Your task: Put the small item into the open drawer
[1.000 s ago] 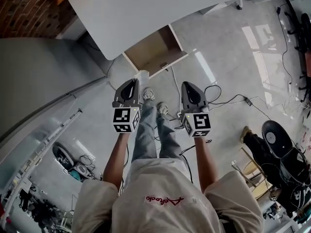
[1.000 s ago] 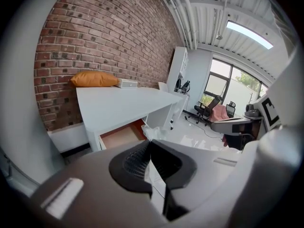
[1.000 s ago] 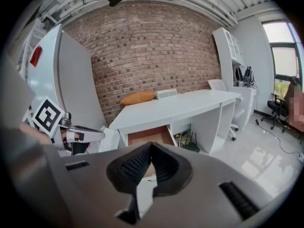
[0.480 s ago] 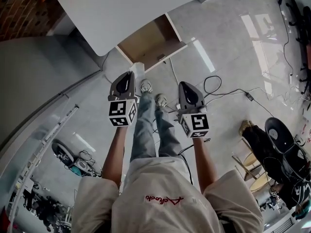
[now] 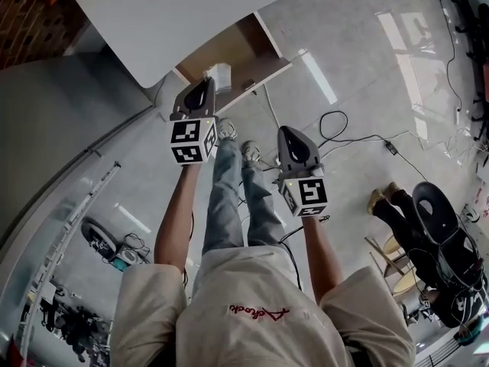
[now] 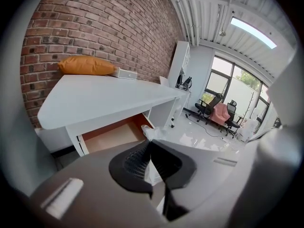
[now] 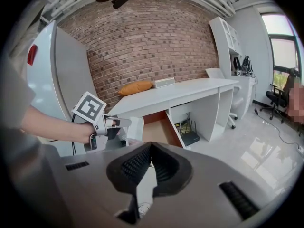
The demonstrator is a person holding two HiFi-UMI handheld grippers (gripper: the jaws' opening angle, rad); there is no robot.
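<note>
- so, where is the small white crinkly plastic packet at this moment?
- pinched at the tip of my left gripper. its jaws are clamped on the packet, which sticks out past the fingertips toward the open drawer with a pale wooden floor and a white front.
- is it inside the drawer?
- in the head view the packet sits over the drawer's near edge, and the drawer juts out from under the flat white desk. whether the packet touches the wood i cannot tell.
- and your other claw?
- my right gripper hangs nearer my body, well apart from the drawer, over the glossy grey floor. its jaws are pressed together with nothing between them.
- what else do you see around the desk?
- an orange cushion lies on the desk top against the red brick wall, with a small white box just beside it. black cables trail across the floor to the right of my feet.
</note>
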